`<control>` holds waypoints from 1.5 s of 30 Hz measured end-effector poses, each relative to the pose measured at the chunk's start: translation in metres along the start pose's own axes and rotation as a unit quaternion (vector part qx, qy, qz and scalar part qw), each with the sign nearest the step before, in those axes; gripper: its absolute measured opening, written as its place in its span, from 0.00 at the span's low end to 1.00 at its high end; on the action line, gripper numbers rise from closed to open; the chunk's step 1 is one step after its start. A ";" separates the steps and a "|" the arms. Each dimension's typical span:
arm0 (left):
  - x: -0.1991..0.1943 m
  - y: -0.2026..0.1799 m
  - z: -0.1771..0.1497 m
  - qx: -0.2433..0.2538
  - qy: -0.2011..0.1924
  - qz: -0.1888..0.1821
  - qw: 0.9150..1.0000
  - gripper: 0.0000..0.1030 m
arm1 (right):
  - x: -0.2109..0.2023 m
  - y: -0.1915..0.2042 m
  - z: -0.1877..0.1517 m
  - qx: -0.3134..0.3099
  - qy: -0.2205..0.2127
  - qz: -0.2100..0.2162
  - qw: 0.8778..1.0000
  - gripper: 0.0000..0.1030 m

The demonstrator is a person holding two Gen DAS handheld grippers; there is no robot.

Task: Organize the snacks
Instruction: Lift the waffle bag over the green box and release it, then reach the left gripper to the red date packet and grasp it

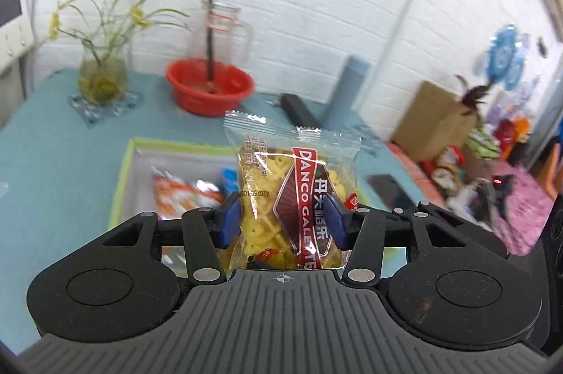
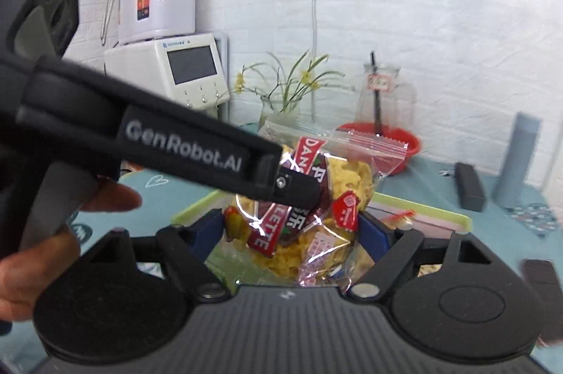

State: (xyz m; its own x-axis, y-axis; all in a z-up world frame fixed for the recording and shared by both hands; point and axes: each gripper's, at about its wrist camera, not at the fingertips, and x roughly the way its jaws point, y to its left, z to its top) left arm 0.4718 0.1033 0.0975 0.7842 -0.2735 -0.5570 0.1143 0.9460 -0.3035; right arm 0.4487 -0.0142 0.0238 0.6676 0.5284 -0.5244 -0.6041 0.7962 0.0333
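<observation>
Behind the held snack packet (image 1: 292, 198), red basin (image 1: 210, 86), vase (image 1: 102, 76).

Glossy clear-plastic snack packet (image 1: 292, 194), matt black plastic tongs (image 1: 281, 222), smooth red plastic basin (image 1: 210, 84).

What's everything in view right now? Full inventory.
left-held packet: 1, clear, yellow biscuits, red label; mid-air
right-held packet: 1, similar; mid-air
box: 1, green-rimmed; on teal table, snack packs inside
basin: 1, red; behind box
jug: 1, clear; behind basin
plant vase: 1, glass; left of basin
tube: 1, grey-blue; against wall
appliances: 2, white; stacked
left gripper: 1, black, blue pads; shut on left-held packet
right gripper: 1, same; shut on right-held packet
hand: 1; holding left gripper
</observation>
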 end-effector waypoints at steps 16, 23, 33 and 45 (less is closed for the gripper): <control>0.033 0.036 -0.007 -0.009 0.016 -0.010 1.000 0.73 | 0.033 -0.018 -0.007 0.003 0.036 -0.009 0.999 0.90; -0.051 0.016 -0.058 0.009 -0.031 -0.031 0.999 0.78 | -0.063 0.009 -0.055 0.027 0.018 -0.013 0.999 0.91; -0.107 0.052 -0.169 -0.043 -0.012 0.068 0.997 0.74 | -0.093 0.081 -0.142 0.092 0.095 0.083 0.988 0.91; -0.129 0.116 -0.200 -0.170 0.026 0.068 0.983 0.58 | -0.044 0.149 -0.110 -0.089 0.088 0.113 0.986 0.91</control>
State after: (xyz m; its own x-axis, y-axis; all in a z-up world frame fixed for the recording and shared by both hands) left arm 0.2617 0.2138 -0.0208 0.7455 -0.1646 -0.6459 -0.2072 0.8638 -0.4593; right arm 0.2820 0.0485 -0.0414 0.4304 0.6146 -0.6611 -0.8062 0.5911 0.0246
